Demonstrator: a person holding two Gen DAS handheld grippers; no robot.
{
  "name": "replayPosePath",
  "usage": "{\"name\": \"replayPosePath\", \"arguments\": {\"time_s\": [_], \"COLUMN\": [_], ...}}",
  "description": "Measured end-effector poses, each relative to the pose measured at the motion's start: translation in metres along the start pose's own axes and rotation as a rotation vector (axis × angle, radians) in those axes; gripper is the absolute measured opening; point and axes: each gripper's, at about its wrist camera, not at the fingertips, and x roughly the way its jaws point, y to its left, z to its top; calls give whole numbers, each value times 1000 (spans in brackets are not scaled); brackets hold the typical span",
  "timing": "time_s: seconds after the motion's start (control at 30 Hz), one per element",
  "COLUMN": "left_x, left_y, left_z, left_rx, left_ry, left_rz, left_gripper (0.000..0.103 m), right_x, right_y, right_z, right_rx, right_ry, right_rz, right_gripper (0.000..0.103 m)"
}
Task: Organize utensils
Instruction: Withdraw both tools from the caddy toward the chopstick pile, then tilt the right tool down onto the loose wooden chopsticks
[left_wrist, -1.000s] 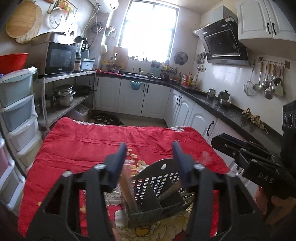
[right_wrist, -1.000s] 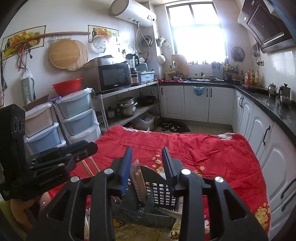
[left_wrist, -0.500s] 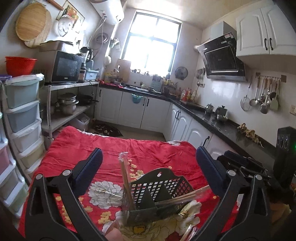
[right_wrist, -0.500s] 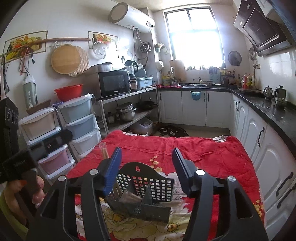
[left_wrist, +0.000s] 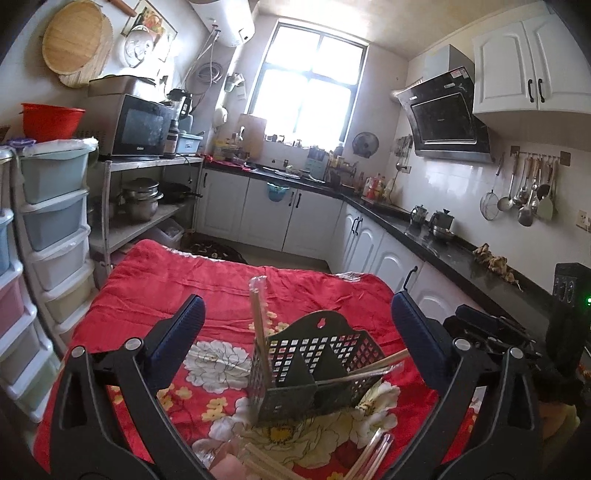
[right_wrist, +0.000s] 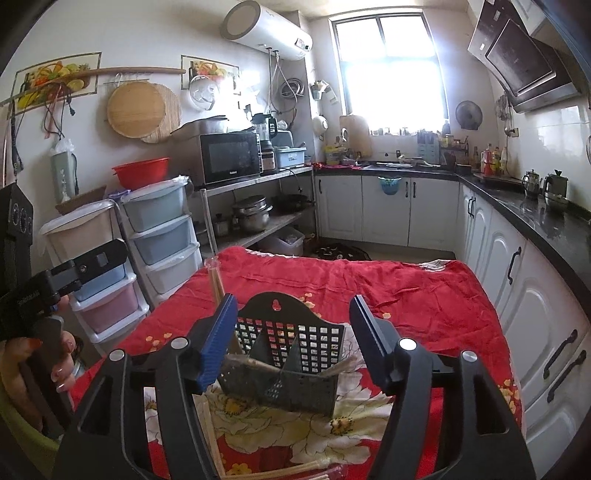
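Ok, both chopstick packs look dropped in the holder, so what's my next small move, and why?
Probably lower the left gripper toward the loose chopsticks on the red cloth below it. It is wide open and empty, the basket holds packs already, and the right gripper's jaws are opening.

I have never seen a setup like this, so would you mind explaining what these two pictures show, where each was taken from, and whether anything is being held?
There is no robot here. A person holds a hand-operated two-finger gripper in each hand, and a wide-angle camera on each gripper looks forward along its fingers.

One picture comes from the left gripper: its blue-padded jaws stand wide open with nothing between the pads. The other comes from the right gripper: its jaws are opening and also grip nothing. At that picture's left edge you see the person's hand on the other tool.

Both look at a table with a red flowered cloth in a kitchen. On it stands a dark perforated utensil caddy. One wrapped pair of chopsticks stands upright in it; another pair leans over its side. More chopsticks lie loose on the cloth in front.
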Motion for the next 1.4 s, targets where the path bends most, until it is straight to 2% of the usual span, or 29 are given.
{"name": "replayPosePath", "arguments": {"time_s": [0.2, 0.73, 1.07, 1.4], "left_x": [-7, -6, -2, -1], "left_y": [8, 15, 21, 29], "left_z": [-10, -51, -75, -88], "left_rx": [-27, 3, -13, -33], "left_ry": [12, 88, 134, 165], "left_rz": [9, 58, 75, 96], "left_gripper": [93, 93, 93, 93], "right_x": [-7, -4, 1, 3], "right_y": [2, 16, 21, 25], "right_z": [-8, -48, -67, -83], "right_rx": [12, 5, 5, 13], "right_ry": [9, 92, 137, 176], "right_rz": [13, 24, 28, 27], "right_gripper": [61, 61, 62, 62]}}
